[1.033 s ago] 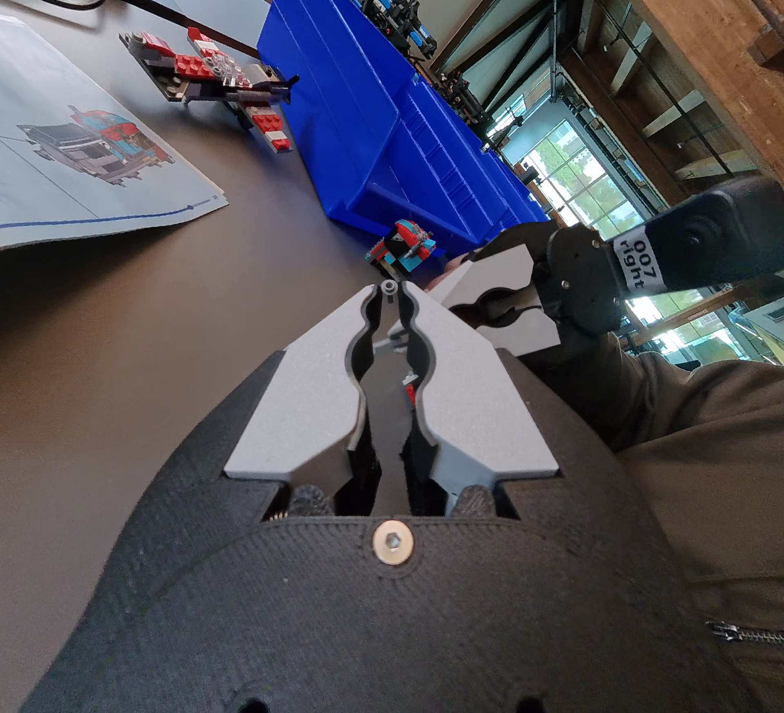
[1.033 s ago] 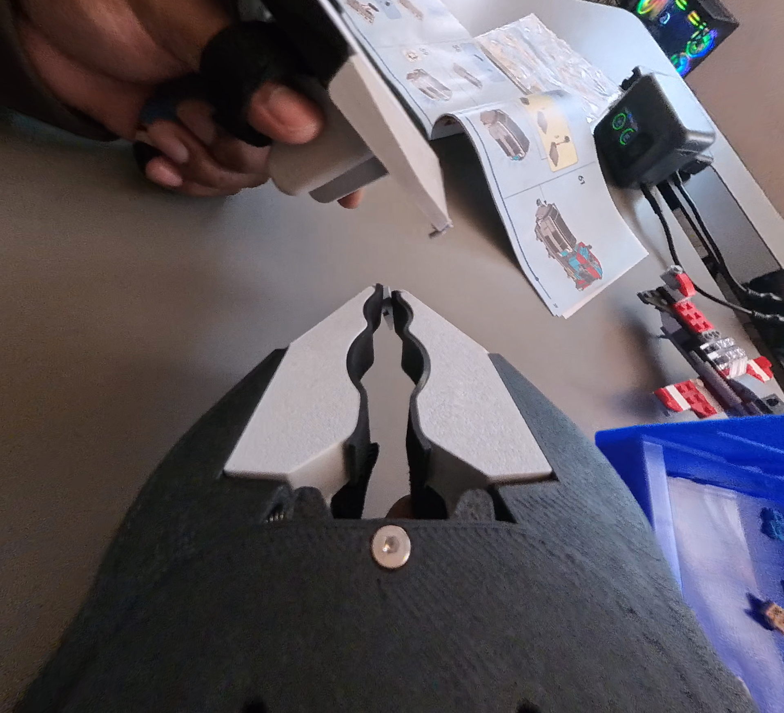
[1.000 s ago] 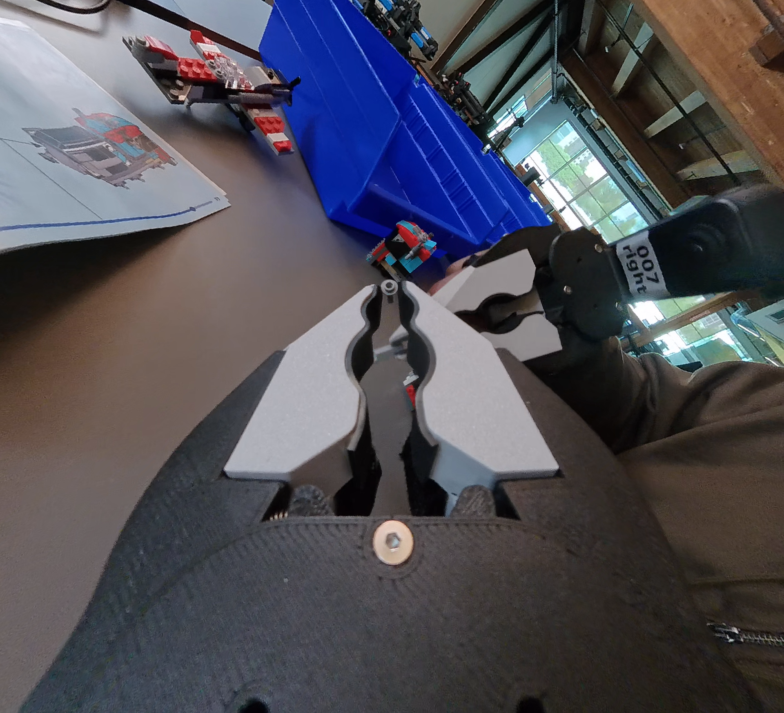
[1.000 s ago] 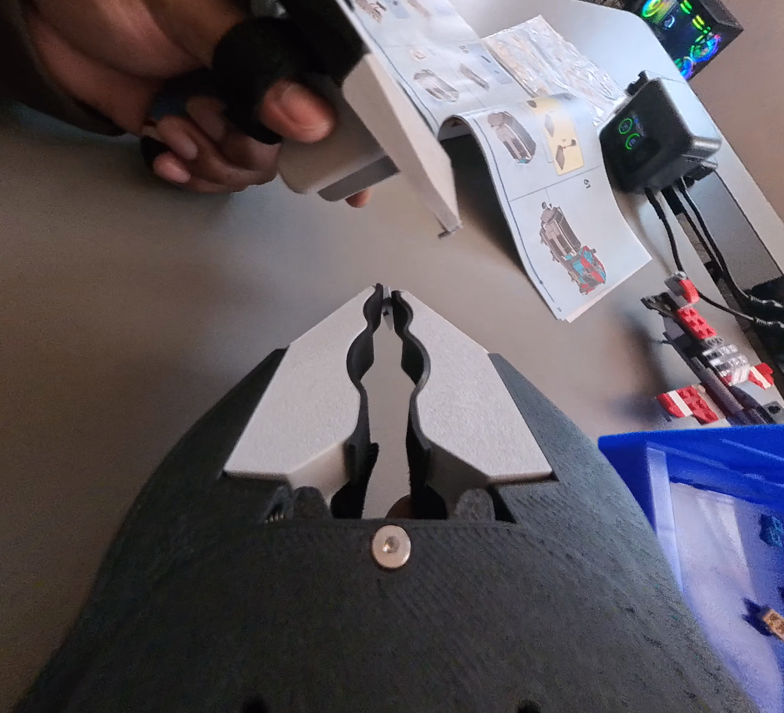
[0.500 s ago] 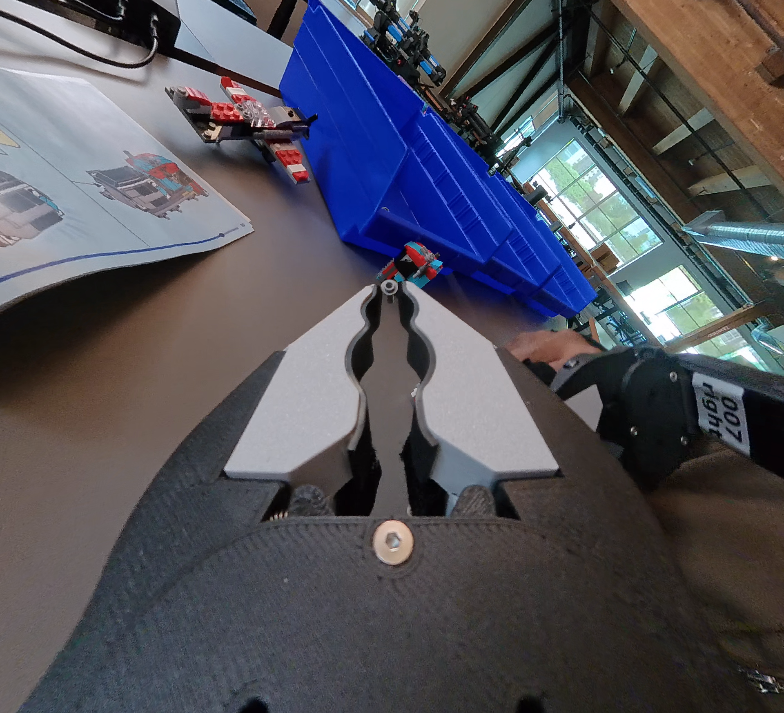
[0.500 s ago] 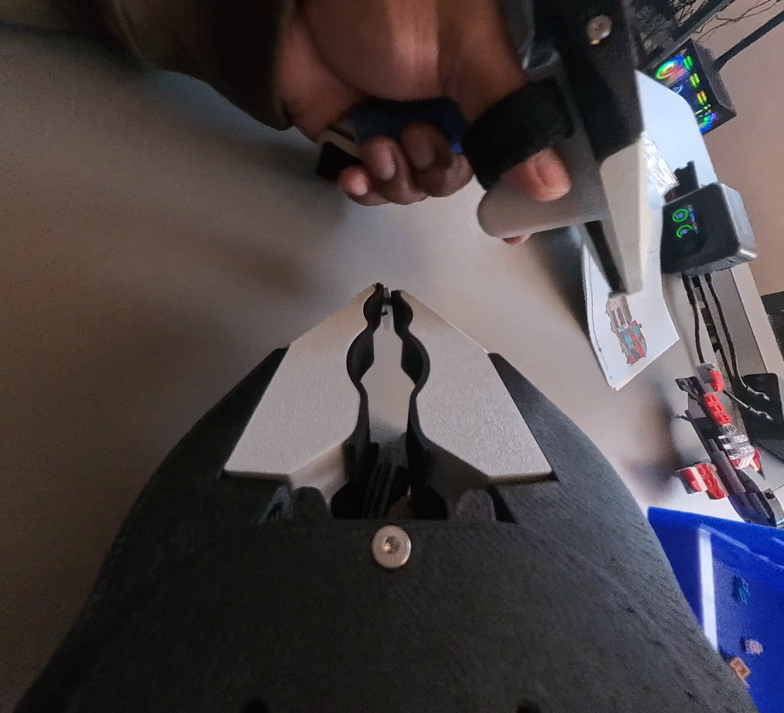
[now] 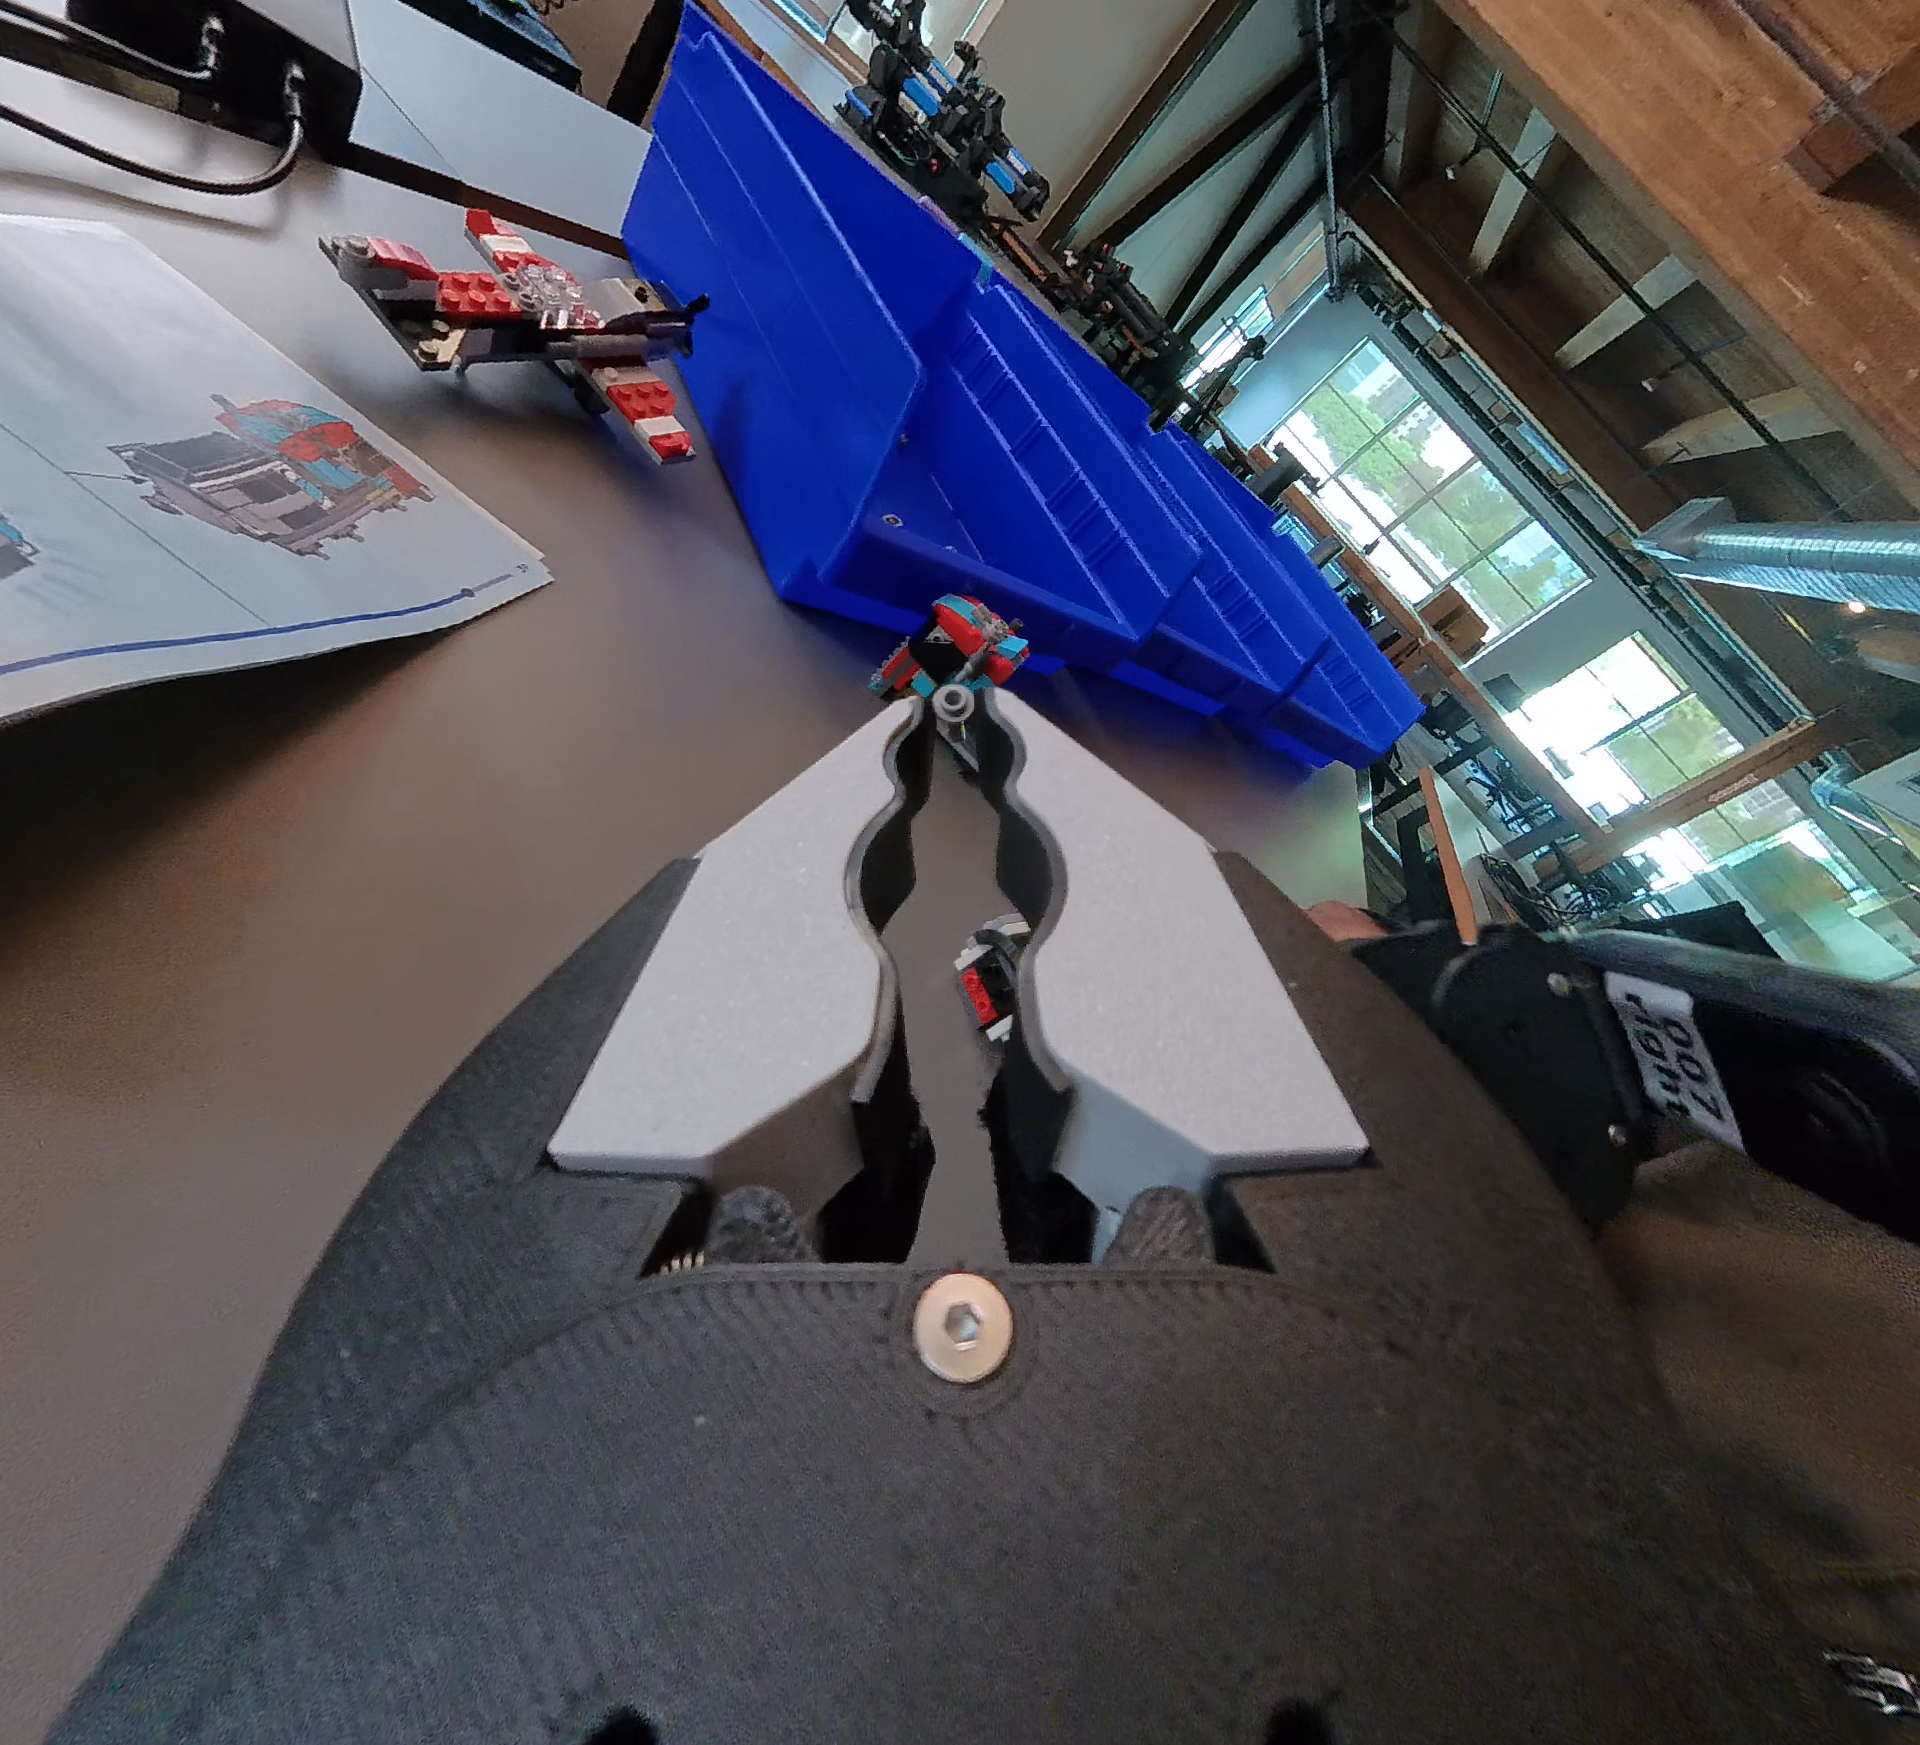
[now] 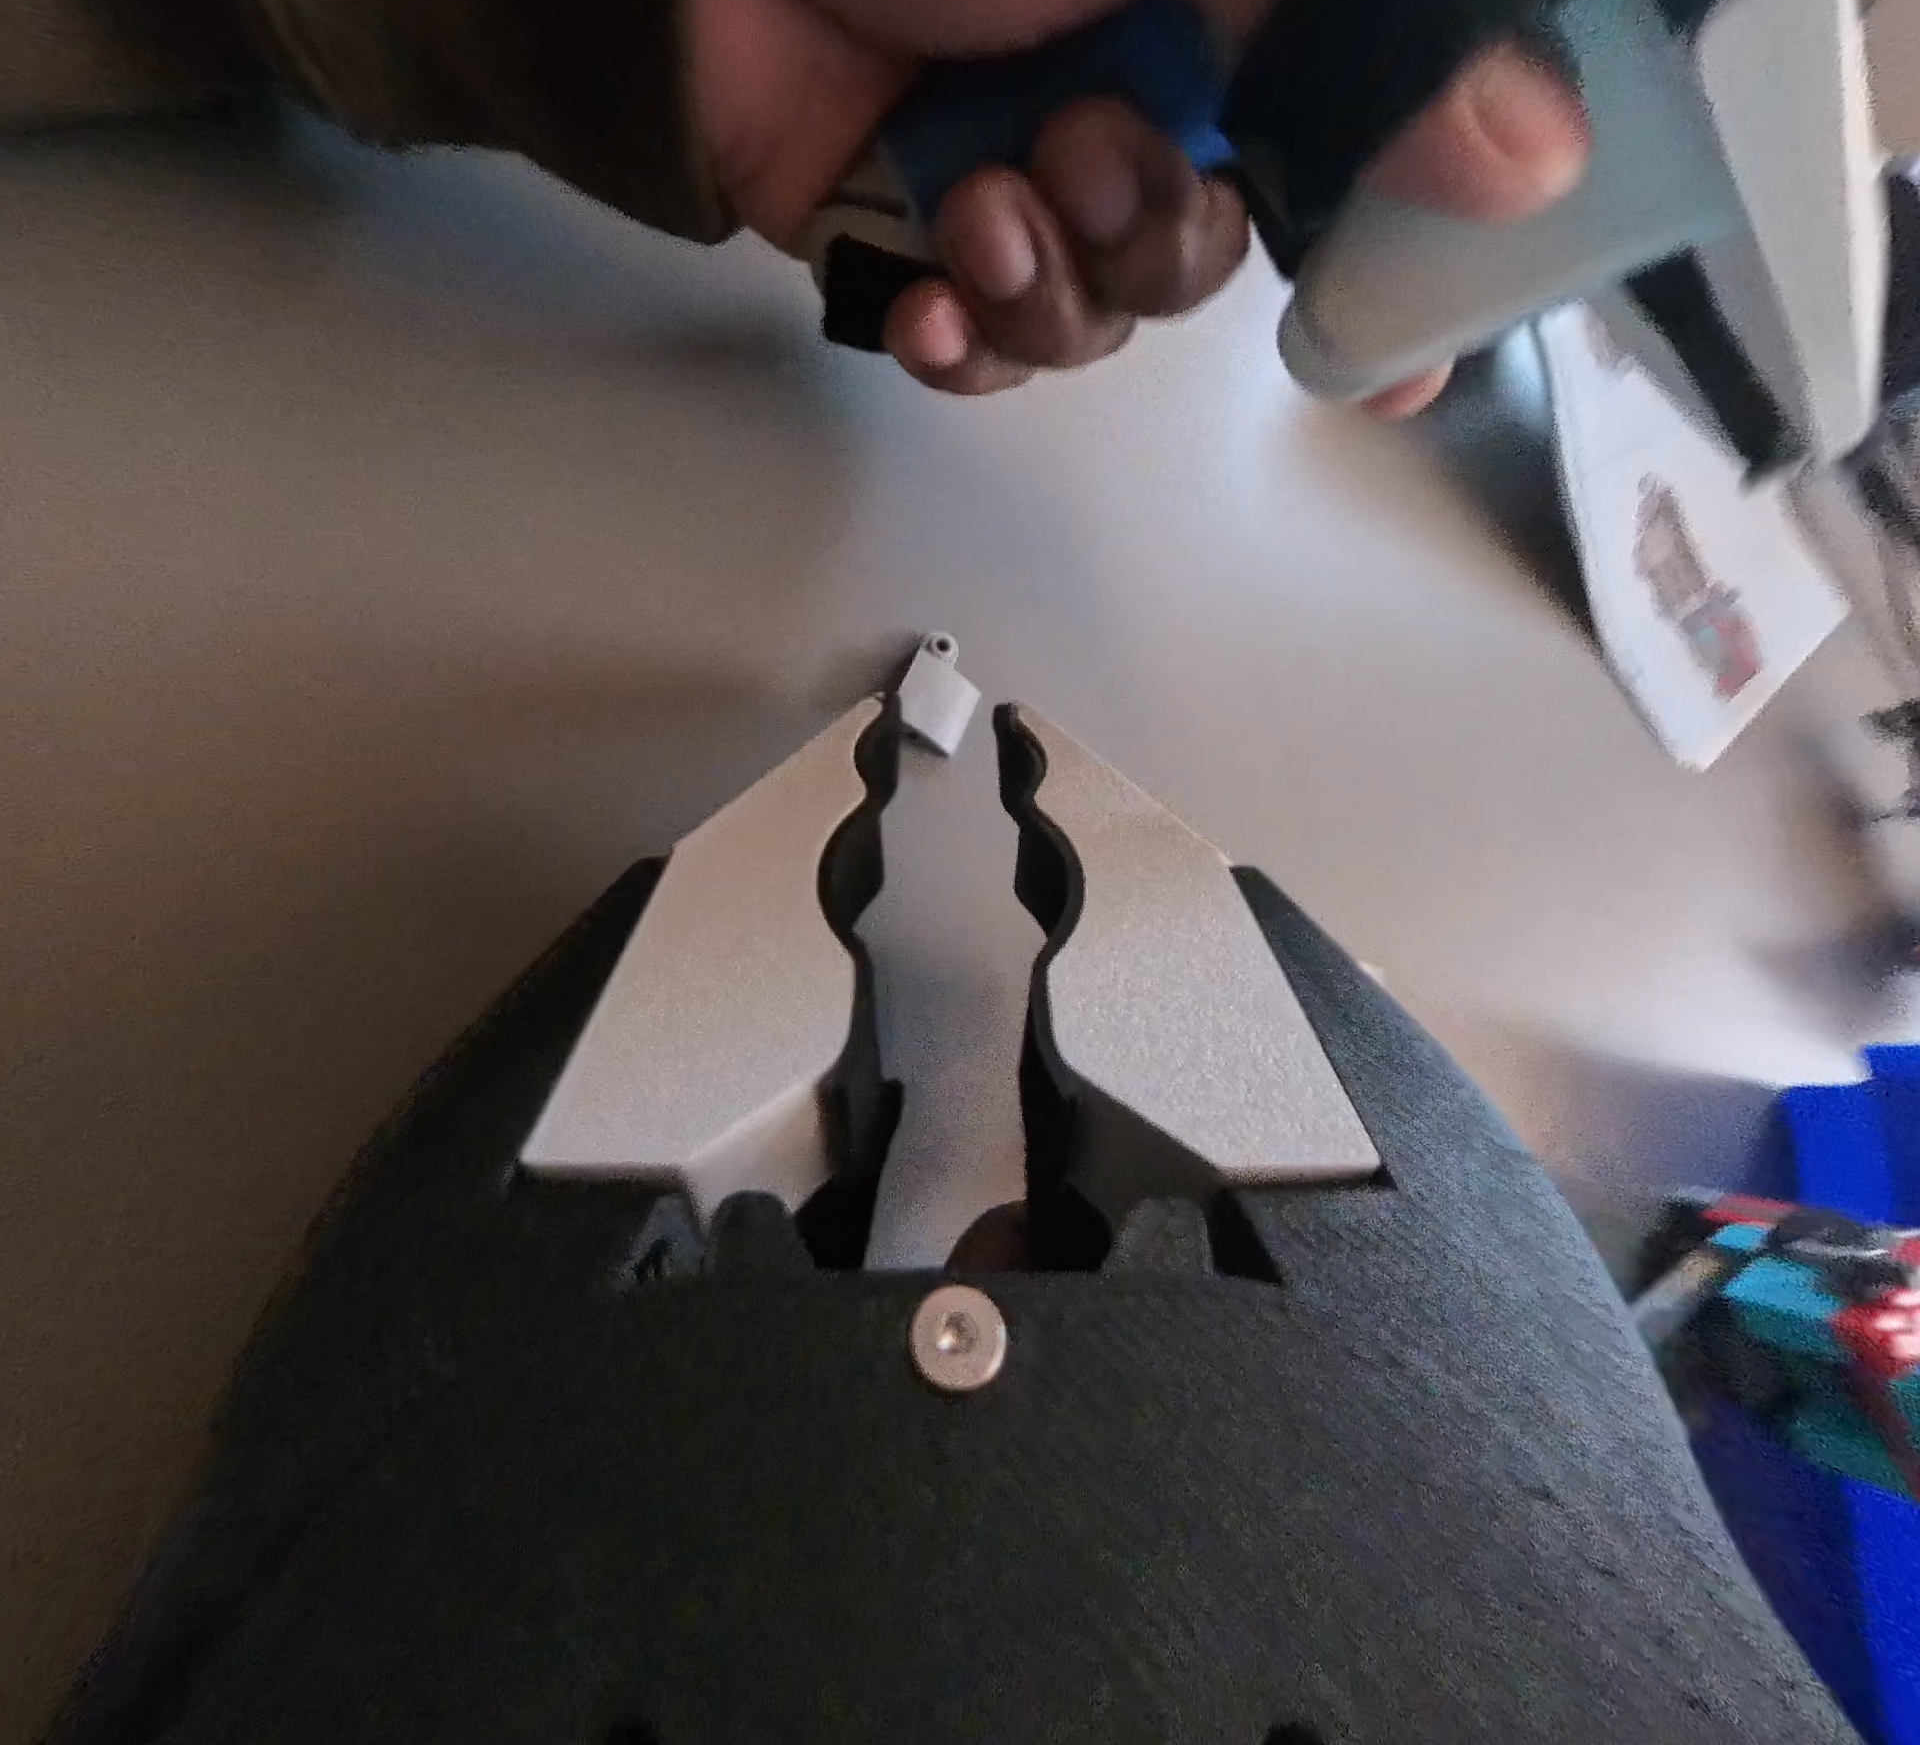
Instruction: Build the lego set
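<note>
My left gripper (image 7: 953, 708) is shut on a small grey studded brick piece (image 7: 953, 701) held at its tips. A red and black bit (image 7: 990, 976) shows deeper in the gap between the fingers. Just beyond the tips, a small red and teal brick model (image 7: 951, 646) stands on the table. My right gripper (image 8: 940, 729) is open. A small grey brick piece (image 8: 935, 708) rests against its left fingertip (image 8: 868, 739), with a clear gap to the right pad. The hand holding the left gripper (image 8: 1039, 241) is just above it. The right gripper also shows in the left wrist view (image 7: 1662, 1072).
A row of blue bins (image 7: 935, 345) runs along the table's far side. An open instruction booklet (image 7: 208, 500), a red and grey brick build (image 7: 530, 313) and a black box with cables (image 7: 208, 12) lie to the left. A blue bin (image 8: 1849, 1124) is at lower right. My right fingertips sit around 15 cm from my left ones.
My right gripper swung down toward the table and its jaws opened. The small grey piece now sits free of the right pad. My left gripper stays shut on its piece.
</note>
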Demonstrator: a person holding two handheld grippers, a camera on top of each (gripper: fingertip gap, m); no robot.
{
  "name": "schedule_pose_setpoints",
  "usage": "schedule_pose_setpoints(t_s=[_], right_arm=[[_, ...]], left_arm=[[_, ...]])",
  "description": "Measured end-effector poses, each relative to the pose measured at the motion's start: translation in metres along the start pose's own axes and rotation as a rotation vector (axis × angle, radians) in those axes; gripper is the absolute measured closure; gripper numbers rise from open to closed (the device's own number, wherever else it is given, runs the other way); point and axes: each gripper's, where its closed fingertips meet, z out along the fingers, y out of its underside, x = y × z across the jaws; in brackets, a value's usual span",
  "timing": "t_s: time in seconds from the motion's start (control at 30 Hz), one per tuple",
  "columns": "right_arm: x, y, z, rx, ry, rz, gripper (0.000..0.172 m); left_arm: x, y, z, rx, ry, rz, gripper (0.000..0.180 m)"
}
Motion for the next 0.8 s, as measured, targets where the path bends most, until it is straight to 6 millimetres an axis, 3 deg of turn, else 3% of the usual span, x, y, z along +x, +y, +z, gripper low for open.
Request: schedule_pose_setpoints(t_s=[0.1, 0.27, 0.47, 0.6, 0.8], right_arm=[[0.005, 0.006, 0.001, -0.029, 0.025, 0.093, 0.146], [-0.003, 0.008, 0.008, -0.080, -0.033, 0.149, 0.144], [-0.005, -0.001, 0.015, -0.064, -0.083, 0.172, 0.153], [0.001, -0.011, 0.011, 0.013, -0.075, 0.182, 0.154], [0.026, -0.025, -0.004, 0.108, -0.005, 0.177, 0.154]], left_arm=[[0.005, 0.000, -0.008, 0.014, -0.005, 0.022, 0.172], [0.013, 0.008, -0.028, 0.049, -0.020, 0.075, 0.173], [0.011, 0.024, -0.042, 0.039, -0.072, 0.171, 0.172], [0.009, 0.028, -0.046, 0.022, -0.052, 0.149, 0.172], [0.013, 0.030, -0.048, 0.013, -0.011, 0.105, 0.172]])
